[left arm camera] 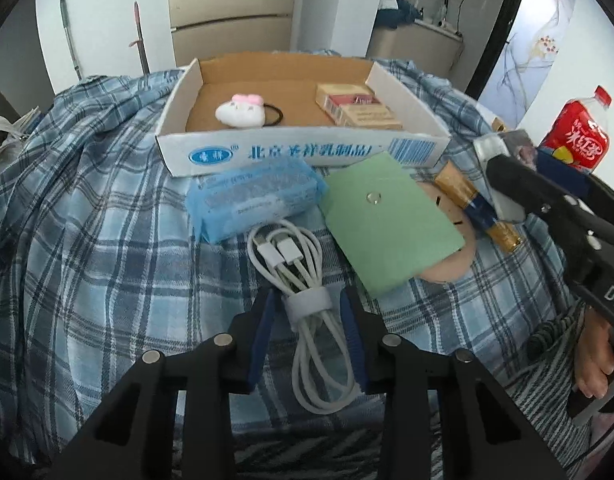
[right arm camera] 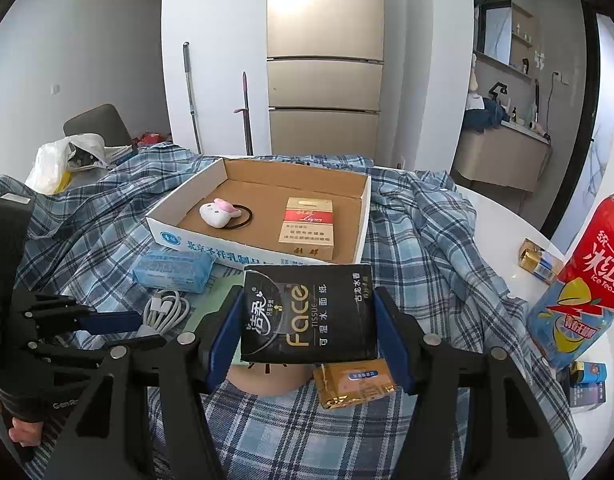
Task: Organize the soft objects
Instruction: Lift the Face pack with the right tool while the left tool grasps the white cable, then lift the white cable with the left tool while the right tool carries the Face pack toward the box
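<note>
- Tissue pack [right arm camera: 309,314], centre of the right view: soft, light, probably crushable; right gripper [right arm camera: 307,320] clamps its sides.
- Cable [left arm camera: 307,276] lies between the left gripper's [left arm camera: 307,300] open fingers.
- Box [right arm camera: 359,232] sits above.

Black tissue pack [right arm camera: 309,314] reads "Face TISSUE"; red bottle [right arm camera: 578,289] "Ice Tea"; cig. pack [right arm camera: 308,227] "Liqun".

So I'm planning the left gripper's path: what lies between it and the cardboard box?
In the left wrist view, the left gripper straddles the white cable. Beyond it lies the blue tissue pack, against the cardboard box.
</note>
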`<state>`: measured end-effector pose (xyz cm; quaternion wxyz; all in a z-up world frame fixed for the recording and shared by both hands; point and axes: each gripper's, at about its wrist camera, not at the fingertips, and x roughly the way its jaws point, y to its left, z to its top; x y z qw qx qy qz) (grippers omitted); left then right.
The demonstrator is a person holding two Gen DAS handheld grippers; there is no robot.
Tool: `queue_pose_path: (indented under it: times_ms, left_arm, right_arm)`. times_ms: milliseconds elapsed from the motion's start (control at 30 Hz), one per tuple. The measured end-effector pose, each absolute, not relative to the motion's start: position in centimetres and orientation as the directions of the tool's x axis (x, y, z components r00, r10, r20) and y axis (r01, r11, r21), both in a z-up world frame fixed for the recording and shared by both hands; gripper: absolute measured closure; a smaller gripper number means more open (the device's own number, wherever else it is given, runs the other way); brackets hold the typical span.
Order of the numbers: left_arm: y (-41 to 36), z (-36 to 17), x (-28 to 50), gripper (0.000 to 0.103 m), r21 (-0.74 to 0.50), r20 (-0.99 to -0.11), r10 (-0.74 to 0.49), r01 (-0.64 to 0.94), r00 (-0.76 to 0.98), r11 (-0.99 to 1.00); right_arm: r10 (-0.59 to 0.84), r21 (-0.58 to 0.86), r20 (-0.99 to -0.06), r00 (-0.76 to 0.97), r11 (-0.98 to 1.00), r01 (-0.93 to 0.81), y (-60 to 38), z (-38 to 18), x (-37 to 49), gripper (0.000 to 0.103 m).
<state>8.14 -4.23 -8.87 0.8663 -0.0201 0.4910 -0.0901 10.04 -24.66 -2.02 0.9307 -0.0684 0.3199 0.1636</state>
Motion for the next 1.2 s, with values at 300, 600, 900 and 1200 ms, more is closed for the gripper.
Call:
queue_pose_path:
  times_ms: [300, 600, 900, 1200]
  left_arm:
    - [-4.6, -9.0, 8.3, 0.066, -0.102, -0.854, -0.160, 0.142, 0.495, 0.985]
    - [-4.6, -7.6, 7.3, 0.080, -0.114, -0.802, -0.195, 0.176, 0.565, 0.978]
    - [-4.7, -4.2, 4.7, 0.080, -0.112, -0.657, -0.240, 0.223, 0.714, 0.968]
    - [-7.3, -4.2, 4.4, 0.080, -0.083, -0.659, -0.323, 0.361, 0.679, 0.929]
  right_arm:
    - [0.259, -0.017, -0.633, 0.730, 0.938, -0.347, -24.5, -2.2, 10.3, 0.041]
    - [0.257, -0.015, -0.634, 0.729, 0.939, -0.344, -24.4, -2.3, 10.4, 0.041]
    - [0.264, 0.014, -0.622, 0.737, 0.945, -0.327, -25.2, -2.0, 10.4, 0.041]
    - [0.245, 0.057, -0.624, 0.742, 0.961, -0.269, -26.7, -1.9, 10.9, 0.041]
